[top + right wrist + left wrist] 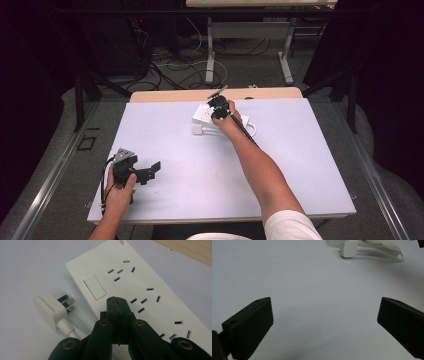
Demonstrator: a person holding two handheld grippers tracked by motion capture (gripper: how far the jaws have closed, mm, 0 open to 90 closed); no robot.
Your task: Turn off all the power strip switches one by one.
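The right gripper (117, 305) has its jaws pressed together with nothing between them, the tips poised over the white power strip (140, 290) — just short of its rocker switch (94, 287), which sits ahead and slightly to one side of the tips. The strip's own three-pin plug (51, 308) lies on the white table (200, 170) beside the closed jaws, prongs bare, cable trailing back. The left gripper (325, 322) is spread wide and empty — strip and plug lie well ahead of it.
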